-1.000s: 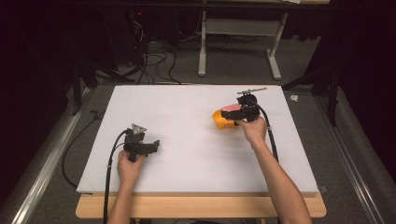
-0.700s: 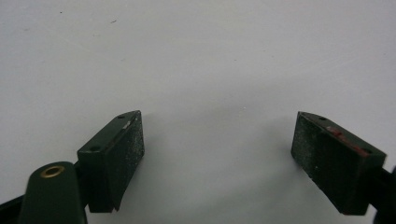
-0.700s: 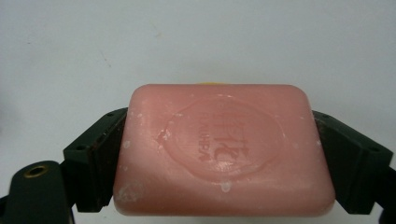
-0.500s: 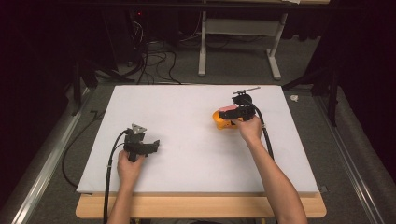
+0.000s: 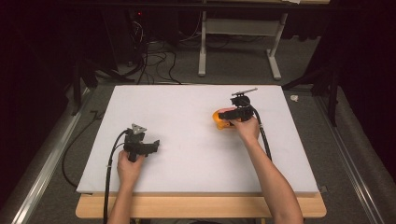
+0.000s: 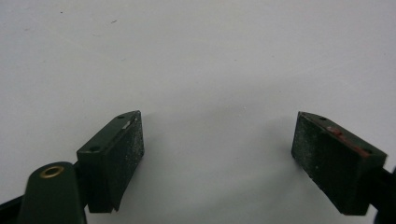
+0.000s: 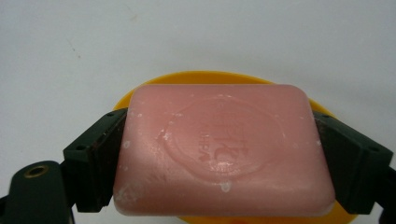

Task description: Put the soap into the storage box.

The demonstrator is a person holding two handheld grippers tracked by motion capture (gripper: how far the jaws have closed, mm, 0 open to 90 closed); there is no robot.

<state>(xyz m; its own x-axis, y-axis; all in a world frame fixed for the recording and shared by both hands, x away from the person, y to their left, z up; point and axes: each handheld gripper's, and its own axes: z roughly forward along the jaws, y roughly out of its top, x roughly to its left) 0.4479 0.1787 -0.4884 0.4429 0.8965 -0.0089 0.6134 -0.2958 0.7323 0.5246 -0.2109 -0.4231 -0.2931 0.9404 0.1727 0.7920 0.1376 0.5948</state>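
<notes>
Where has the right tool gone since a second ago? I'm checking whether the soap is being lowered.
Yes: the right tool slid slightly left over the orange round plastic dish, away from the white table's right edge.

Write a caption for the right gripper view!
Black jaws squeeze a pink soap bar over an orange dish.

A lab or recording studio is indicated. A bare white board (image 5: 187, 121) is laid on a wooden table (image 5: 201, 207) at frame centre, on grey carpet (image 5: 336, 186). Black curtains (image 5: 364, 70) are seen along the left and right edges. Loose cables (image 5: 154, 60) are tangled on the floor at upper left. A metal stand (image 5: 238, 42) is seen at upper centre. Aluminium rails (image 5: 46, 172) run down both lower sides.
</notes>
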